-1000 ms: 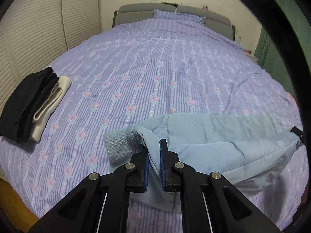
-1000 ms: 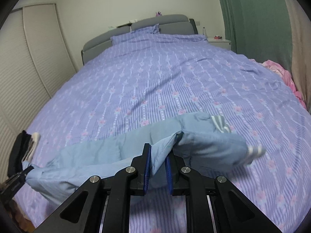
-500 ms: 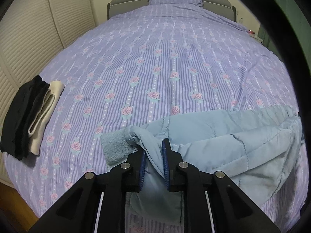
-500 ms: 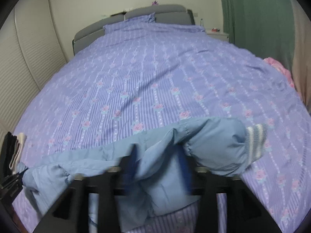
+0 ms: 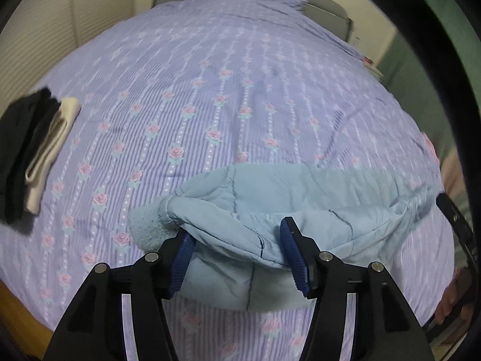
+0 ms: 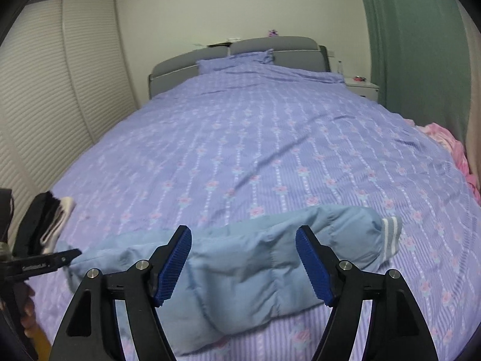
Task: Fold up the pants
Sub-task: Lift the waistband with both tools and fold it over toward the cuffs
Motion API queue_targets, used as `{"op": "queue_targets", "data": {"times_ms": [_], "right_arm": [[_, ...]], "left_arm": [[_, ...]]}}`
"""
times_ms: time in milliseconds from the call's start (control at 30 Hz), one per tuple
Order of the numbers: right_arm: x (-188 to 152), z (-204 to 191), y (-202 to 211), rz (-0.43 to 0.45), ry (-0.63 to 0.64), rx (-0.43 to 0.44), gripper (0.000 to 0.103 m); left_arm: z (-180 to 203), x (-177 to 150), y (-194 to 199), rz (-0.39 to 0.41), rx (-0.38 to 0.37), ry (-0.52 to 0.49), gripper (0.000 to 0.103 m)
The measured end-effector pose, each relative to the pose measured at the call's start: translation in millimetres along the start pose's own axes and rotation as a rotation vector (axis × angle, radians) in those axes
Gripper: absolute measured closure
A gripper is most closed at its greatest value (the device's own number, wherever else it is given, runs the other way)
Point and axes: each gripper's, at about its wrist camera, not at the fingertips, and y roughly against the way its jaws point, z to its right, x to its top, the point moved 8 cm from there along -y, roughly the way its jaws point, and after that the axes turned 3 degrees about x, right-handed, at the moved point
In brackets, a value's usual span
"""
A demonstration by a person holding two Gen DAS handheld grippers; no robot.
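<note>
While L view shows knit cuff (image 5: pixel 147 225); R view striped cuff (image 6: pixel 390 234), pink cloth (image 6: pixel 448 144).

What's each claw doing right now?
Left claw: open, just released the pants.
Right claw: open, jaws just widened, pants lying free below.

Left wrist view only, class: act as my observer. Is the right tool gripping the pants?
Observer: No. The right tool has just been opening. Its jaws stand apart, and the pants lie between them with no pad pressing.
Operator: How does the pants' right end finish?
Observer: In a striped cuff that rests on the bedspread.
</note>
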Motion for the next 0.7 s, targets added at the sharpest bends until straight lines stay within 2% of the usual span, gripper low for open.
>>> {"op": "queue_targets", "data": {"times_ms": [133, 233, 333, 567, 600, 700], "right_arm": [[-12.9, -3.6, 9.8, -0.005, -0.009, 0.031, 0.03], [-22.5, -6.8, 2.5, -0.036, -0.008, 0.034, 0.03], [-31.1, -12.2, -7.2, -0.069, -0.008, 0.042, 0.03], [-34.6, -34.9, -48.9, -0.144, 0.031, 0.052, 0.03], [-33.0, -37.1, -54.4, -0.149, 0.031, 0.052, 0.03], [-29.4, -41.1, -69.9, -0.172, 0.033, 0.035, 0.03]], "left_arm": [[2.4, 0.3, 6.1, -0.015, -0.02, -0.041, 0.046], [-3.3, 3.5, -2.0, -0.062, -0.045, 0.009, 0.044], [-11.5, 8.9, -14.2, -0.142, -0.092, 0.097, 0.041], [-12.9, 22.7, -21.9, -0.26, -0.138, 0.152, 0.036], [-15.1, 25.1, -23.3, -0.284, -0.154, 0.186, 0.034], [-23.3, 30.6, -23.3, -0.314, -0.197, 0.276, 0.012]]}}
